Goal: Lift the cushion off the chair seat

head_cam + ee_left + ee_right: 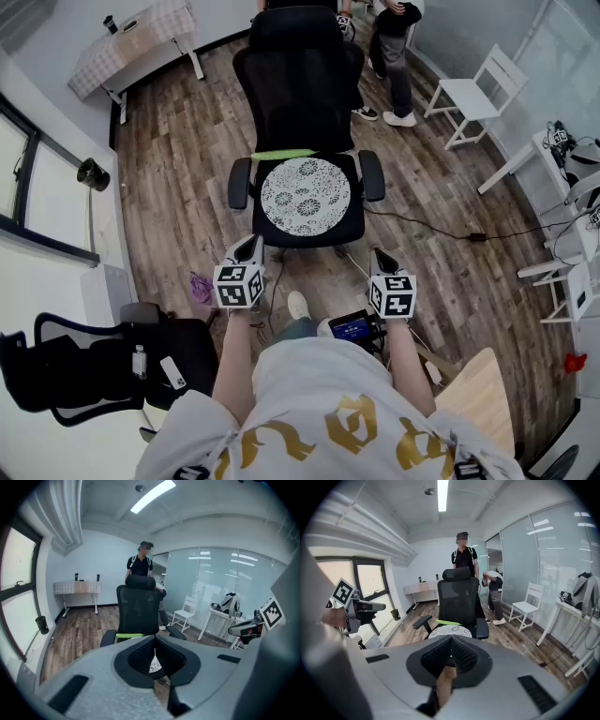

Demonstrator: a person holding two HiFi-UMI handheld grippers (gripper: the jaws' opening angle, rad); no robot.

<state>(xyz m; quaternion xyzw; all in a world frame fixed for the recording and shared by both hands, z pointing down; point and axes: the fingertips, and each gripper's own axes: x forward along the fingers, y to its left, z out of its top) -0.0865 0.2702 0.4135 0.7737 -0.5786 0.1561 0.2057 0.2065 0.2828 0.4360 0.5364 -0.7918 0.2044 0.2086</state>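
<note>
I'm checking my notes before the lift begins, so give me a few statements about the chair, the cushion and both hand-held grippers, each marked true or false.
The round patterned cushion lies on the seat of the black office chair. True.
The left hand-held gripper grips the cushion. False: it is shut on nothing, short of the chair.
The right hand-held gripper is open. False: its jaws are together and empty.
In the head view, a white chair stands to the right of the office chair. True.
</note>
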